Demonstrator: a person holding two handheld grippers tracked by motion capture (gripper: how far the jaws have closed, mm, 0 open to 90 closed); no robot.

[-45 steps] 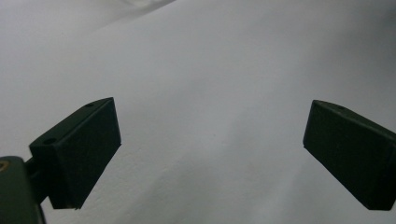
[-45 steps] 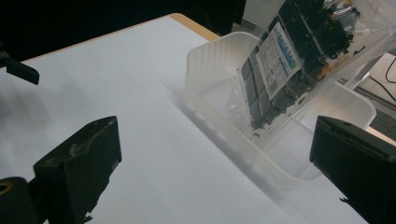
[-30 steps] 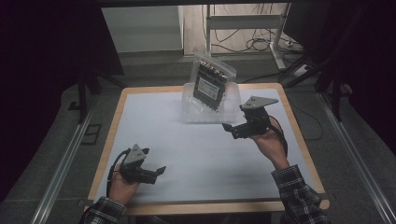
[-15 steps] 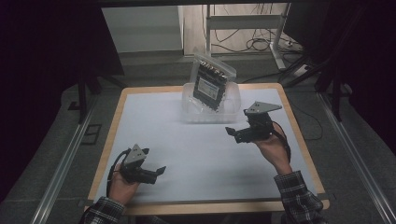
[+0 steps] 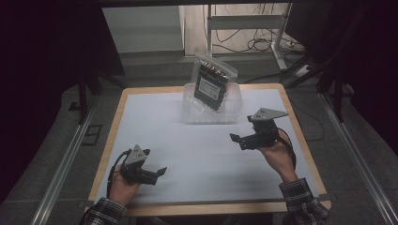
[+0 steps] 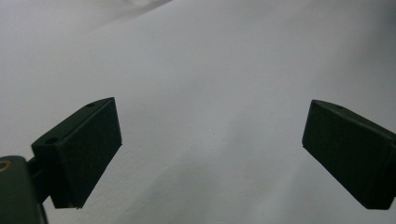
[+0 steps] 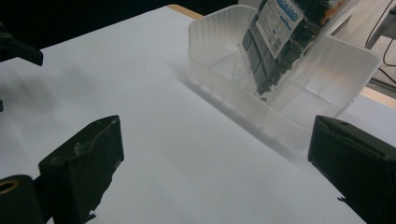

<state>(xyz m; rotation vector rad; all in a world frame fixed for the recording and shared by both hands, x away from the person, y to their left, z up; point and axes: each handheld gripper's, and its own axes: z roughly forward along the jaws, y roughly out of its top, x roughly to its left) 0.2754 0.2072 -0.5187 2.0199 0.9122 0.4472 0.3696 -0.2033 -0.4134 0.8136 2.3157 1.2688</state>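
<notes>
Bag [image 5: 213, 84] was propped upright in tub [image 5: 190, 111], left gripper [image 5: 159, 172] and right gripper [image 5: 236, 138] were held released, well apart.

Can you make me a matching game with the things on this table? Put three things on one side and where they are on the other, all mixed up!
Things:
1. clear tub
2. bagged circuit board
3. left gripper

Places:
A. near the table's front left corner, open over bare white top
B. standing tilted inside the tub
C. at the table's far edge, middle

Pairs: 1-C, 2-B, 3-A
</notes>
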